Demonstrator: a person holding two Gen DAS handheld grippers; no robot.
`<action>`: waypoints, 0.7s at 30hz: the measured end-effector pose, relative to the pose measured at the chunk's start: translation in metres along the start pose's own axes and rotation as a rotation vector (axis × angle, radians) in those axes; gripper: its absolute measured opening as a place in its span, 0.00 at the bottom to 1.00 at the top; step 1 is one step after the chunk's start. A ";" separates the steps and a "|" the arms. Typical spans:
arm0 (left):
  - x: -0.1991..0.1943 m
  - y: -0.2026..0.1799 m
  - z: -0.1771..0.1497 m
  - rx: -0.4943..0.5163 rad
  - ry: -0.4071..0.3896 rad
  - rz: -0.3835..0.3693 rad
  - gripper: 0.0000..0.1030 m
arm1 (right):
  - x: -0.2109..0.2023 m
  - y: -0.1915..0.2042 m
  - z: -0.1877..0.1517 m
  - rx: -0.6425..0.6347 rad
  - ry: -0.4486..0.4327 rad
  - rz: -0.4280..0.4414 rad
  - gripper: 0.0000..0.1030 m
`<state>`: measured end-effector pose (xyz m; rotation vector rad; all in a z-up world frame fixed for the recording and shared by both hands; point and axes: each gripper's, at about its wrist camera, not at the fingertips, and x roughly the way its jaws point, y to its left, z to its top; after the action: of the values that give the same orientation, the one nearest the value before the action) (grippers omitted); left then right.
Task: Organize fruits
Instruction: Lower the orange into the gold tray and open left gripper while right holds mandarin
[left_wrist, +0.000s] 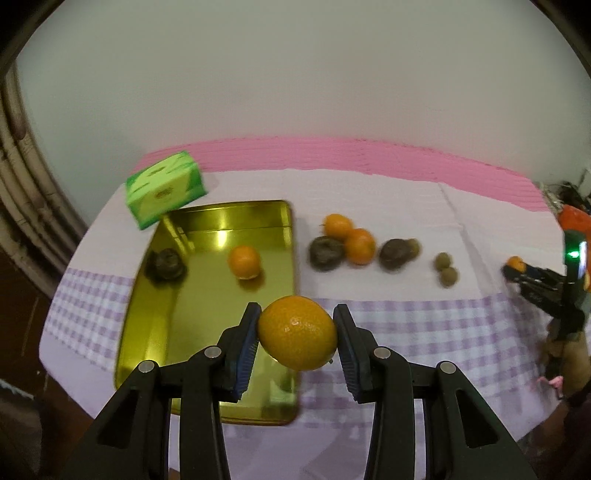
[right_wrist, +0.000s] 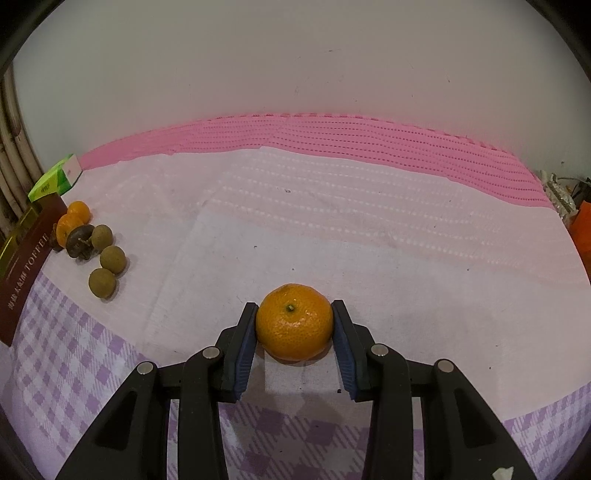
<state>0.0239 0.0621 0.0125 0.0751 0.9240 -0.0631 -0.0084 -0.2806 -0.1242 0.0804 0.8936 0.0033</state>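
The left gripper is pinching 1 mandarin in the air above the near edge of the gold tray. Farther in, the tray is holding 1 orange fruit and 1 dark fruit. The right gripper is clamping another mandarin that is resting on the tablecloth; beyond, 3 small green-brown fruits are lying loose.

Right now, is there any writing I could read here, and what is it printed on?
"TOFFEE": white capitals on the dark red side of the gold tin, running along its length in the right wrist view.
Smaller white characters beside that word: too small to read.
Green box: a gold emblem and print, too blurred to read.
No other writing shows.
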 end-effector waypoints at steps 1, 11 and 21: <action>0.003 0.005 -0.001 0.000 0.004 0.015 0.40 | 0.000 0.000 0.000 0.000 0.000 0.000 0.36; 0.048 0.078 -0.010 -0.092 0.110 0.110 0.40 | 0.000 0.000 0.000 0.001 -0.001 0.002 0.36; 0.065 0.118 -0.013 -0.177 0.139 0.110 0.40 | -0.001 0.000 0.000 0.005 -0.002 0.009 0.36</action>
<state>0.0626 0.1795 -0.0430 -0.0344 1.0591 0.1276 -0.0086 -0.2809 -0.1236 0.0893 0.8910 0.0096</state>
